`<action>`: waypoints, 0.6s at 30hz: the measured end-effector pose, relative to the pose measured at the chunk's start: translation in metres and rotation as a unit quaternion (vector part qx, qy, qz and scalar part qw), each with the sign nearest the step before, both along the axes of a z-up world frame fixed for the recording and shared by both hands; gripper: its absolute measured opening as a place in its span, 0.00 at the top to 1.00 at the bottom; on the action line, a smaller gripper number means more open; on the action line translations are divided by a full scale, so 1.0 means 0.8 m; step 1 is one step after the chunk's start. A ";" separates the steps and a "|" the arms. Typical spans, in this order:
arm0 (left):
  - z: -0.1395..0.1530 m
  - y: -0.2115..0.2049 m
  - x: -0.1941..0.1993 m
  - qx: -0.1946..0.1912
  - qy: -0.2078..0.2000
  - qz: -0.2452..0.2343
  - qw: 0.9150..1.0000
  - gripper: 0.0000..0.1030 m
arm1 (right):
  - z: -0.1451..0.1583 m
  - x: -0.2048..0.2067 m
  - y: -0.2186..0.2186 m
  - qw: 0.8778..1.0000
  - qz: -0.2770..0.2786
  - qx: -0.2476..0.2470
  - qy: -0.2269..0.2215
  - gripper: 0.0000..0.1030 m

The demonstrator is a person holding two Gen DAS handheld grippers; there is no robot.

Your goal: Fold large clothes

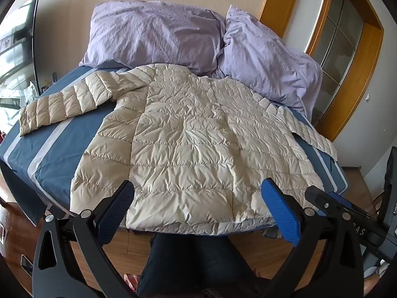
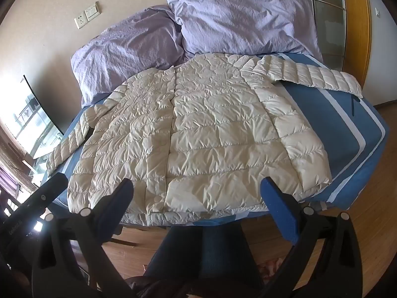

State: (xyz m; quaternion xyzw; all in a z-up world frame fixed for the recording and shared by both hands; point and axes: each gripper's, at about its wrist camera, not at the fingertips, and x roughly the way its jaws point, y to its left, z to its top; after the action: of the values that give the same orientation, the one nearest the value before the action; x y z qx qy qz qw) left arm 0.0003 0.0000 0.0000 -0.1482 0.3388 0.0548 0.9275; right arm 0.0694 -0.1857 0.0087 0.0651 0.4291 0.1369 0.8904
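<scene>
A cream quilted puffer jacket [image 1: 188, 144] [image 2: 198, 134] lies spread flat on the blue bed, its hem at the near edge and both sleeves stretched out sideways. The left sleeve [image 1: 62, 104] reaches toward the bed's left side; the right sleeve [image 2: 310, 77] runs to the right edge. My left gripper [image 1: 198, 198] hovers open above the hem, its blue pads wide apart and nothing between them. My right gripper [image 2: 198, 196] stands open the same way over the hem from further right. Part of the right gripper's body [image 1: 347, 213] shows in the left wrist view.
Two lilac pillows [image 1: 153, 32] [image 2: 238, 17] lean on the wall behind the jacket. The bed's blue striped cover [image 1: 32, 154] [image 2: 347, 129] ends at wooden floor [image 2: 372, 198]. A person's dark trouser legs [image 1: 193, 260] stand at the near edge. A wooden door frame [image 1: 347, 37] is at right.
</scene>
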 end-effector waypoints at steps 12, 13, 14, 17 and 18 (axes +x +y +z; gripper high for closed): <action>0.000 0.000 0.000 0.000 0.000 0.000 1.000 0.01 | 0.000 0.000 0.000 1.000 0.000 0.000 0.000 0.02; 0.000 0.000 0.000 0.000 0.000 0.000 1.000 0.01 | 0.000 0.000 0.000 1.000 0.000 0.000 0.000 0.02; 0.000 0.000 0.000 0.001 0.000 0.000 1.000 0.01 | 0.000 0.000 0.000 1.000 0.000 0.000 0.000 0.02; 0.000 0.000 0.000 0.001 0.001 0.000 1.000 0.01 | 0.000 0.000 0.000 1.000 0.000 0.000 0.000 0.02; 0.000 0.000 0.000 0.001 0.001 0.000 1.000 0.01 | 0.000 0.000 0.000 1.000 0.000 0.000 0.000 0.02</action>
State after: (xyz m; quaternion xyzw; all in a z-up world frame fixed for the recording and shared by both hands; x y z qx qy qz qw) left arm 0.0003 -0.0001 -0.0002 -0.1476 0.3394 0.0548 0.9274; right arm 0.0696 -0.1855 0.0085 0.0652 0.4287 0.1367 0.8907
